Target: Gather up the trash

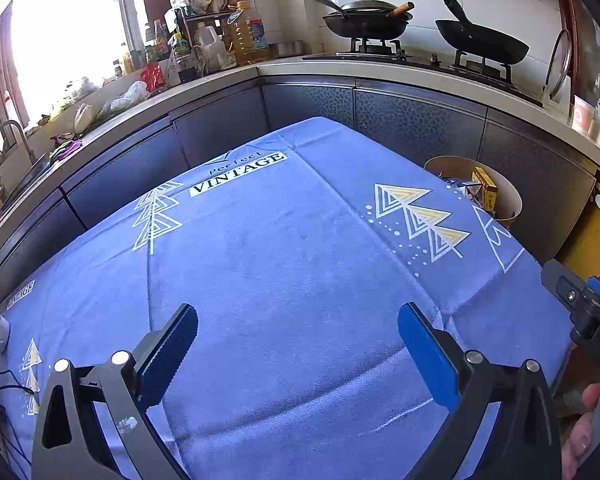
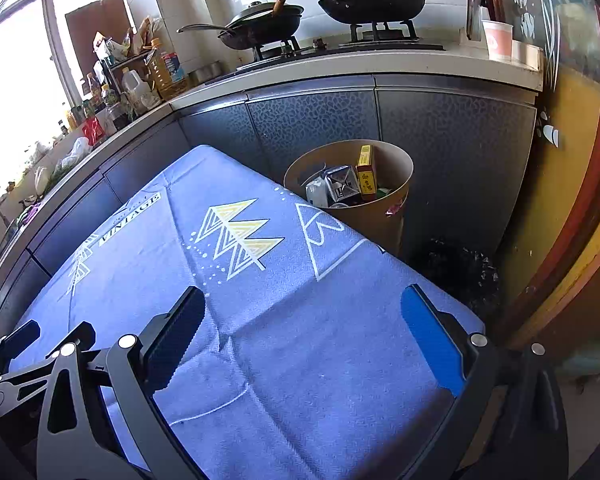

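Bin [image 1: 508,196] half hidden behind tablecloth [image 1: 300,280], contents partly unclear, right tongs [image 1: 588,312] cut off by edge

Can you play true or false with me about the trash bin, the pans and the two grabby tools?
1. The left tool is holding a piece of trash. False: it is open and empty.
2. The brown trash bin already has boxes inside. True: a yellow and red box stands in it.
3. The bin sits on top of the blue tablecloth. False: it stands on the floor beside the table.
4. Two black pans sit on the stove. True.
5. The right tool is shut. False: it is open.
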{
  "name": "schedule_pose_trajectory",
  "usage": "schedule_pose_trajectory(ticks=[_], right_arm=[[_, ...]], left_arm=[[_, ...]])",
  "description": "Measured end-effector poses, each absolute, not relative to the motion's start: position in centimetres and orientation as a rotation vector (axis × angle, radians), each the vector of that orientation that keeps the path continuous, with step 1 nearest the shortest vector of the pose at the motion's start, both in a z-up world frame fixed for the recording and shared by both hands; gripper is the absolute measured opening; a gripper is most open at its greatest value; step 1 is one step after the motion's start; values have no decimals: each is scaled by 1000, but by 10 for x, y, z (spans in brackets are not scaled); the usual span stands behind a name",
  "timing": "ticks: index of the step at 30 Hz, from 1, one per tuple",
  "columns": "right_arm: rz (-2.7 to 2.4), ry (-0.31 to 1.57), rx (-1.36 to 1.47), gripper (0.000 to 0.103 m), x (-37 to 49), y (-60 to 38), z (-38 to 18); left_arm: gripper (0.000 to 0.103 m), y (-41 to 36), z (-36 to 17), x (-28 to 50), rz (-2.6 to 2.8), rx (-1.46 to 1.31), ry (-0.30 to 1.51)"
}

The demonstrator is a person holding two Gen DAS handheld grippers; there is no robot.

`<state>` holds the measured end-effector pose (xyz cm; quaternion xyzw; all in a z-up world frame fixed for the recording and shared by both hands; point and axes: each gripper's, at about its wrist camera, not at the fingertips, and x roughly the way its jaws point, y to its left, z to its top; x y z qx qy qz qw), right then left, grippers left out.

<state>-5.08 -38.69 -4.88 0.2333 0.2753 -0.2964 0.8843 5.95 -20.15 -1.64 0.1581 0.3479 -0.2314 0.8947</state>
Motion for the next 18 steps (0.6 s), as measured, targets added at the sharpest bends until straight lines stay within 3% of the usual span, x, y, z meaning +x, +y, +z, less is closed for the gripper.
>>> schedule_pose_trajectory(ticks=[18], right_arm=[[-606, 571, 491, 97, -50, -385, -47]], left_arm=[[100, -205, -17, 54, -485, 346, 741]])
